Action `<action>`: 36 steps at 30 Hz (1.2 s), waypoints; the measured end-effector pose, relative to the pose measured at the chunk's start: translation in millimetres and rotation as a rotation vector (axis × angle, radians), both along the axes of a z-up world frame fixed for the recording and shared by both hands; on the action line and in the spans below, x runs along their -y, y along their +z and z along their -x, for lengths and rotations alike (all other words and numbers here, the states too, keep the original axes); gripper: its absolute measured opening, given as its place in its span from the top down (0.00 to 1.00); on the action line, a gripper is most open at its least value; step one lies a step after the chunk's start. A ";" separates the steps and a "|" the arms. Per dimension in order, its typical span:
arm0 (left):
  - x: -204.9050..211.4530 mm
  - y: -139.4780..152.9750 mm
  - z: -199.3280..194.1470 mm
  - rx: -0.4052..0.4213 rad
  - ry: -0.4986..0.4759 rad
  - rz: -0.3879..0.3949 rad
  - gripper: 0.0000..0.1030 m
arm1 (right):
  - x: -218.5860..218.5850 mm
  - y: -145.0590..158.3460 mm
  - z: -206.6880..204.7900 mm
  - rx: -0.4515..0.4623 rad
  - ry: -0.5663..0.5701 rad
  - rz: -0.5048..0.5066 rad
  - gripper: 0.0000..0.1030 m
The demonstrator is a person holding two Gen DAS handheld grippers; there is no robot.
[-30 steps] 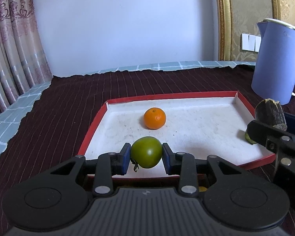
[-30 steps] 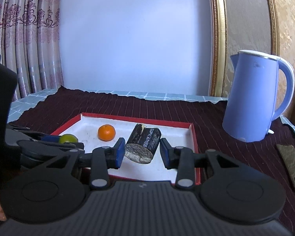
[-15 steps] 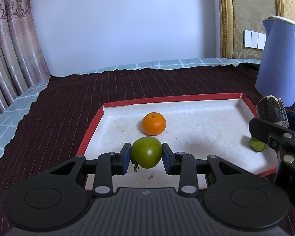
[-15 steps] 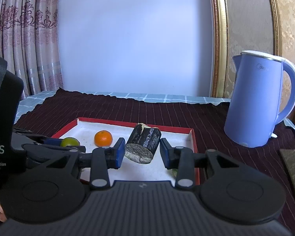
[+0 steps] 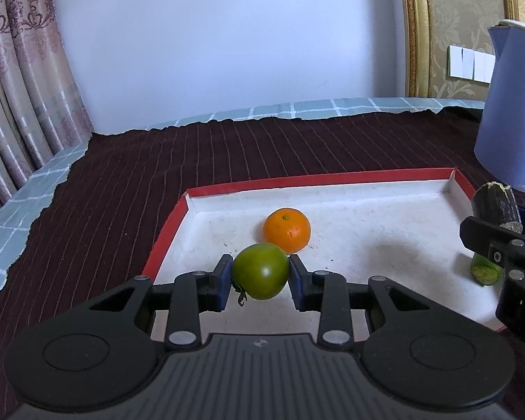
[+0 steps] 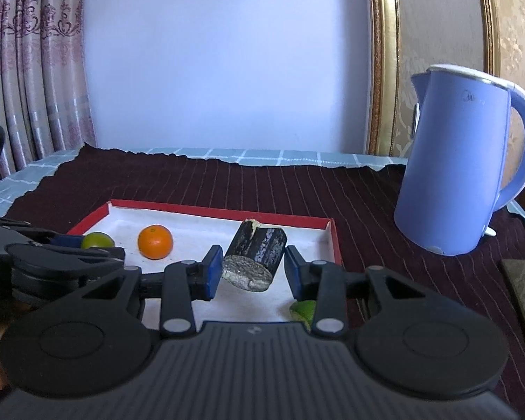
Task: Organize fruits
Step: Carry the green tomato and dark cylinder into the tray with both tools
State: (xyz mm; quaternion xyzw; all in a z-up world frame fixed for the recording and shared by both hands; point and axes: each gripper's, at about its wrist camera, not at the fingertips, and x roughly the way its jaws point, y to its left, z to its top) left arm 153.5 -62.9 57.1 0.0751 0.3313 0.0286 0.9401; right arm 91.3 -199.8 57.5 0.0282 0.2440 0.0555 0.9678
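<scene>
My left gripper (image 5: 260, 273) is shut on a green tomato (image 5: 260, 271) and holds it over the near left part of the red-rimmed white tray (image 5: 350, 178). An orange (image 5: 287, 230) lies in the tray just beyond it. My right gripper (image 6: 253, 269) is shut on a dark cut sugarcane piece (image 6: 255, 259), tilted, above the tray's right side (image 6: 334, 241). A green lime piece (image 5: 484, 273) lies in the tray's near right corner, partly hidden by the right gripper; it also shows in the right wrist view (image 6: 304, 309).
A blue electric kettle (image 6: 462, 175) stands right of the tray on the dark striped cloth (image 5: 122, 182). A dark flat strip (image 6: 523, 290) lies at the far right. Curtains (image 5: 21, 87) hang on the left; a wall is behind.
Both grippers have lifted and drawn back a little with their loads, so the tray sits lower and farther in view. The lime piece has come into sight in the tray's near right corner.
</scene>
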 end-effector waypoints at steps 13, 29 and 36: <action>6.7 -4.7 -18.0 -0.008 0.002 -0.023 0.68 | -0.4 -6.9 -22.2 -0.038 -0.004 0.011 0.65; 9.5 -11.2 -40.6 -0.020 0.013 -0.042 0.68 | 0.2 -17.8 -49.5 -0.088 -0.032 0.024 0.65; 10.6 -13.2 -45.4 -0.021 0.015 -0.051 0.68 | 3.6 -22.4 -60.0 -0.114 -0.050 0.020 0.65</action>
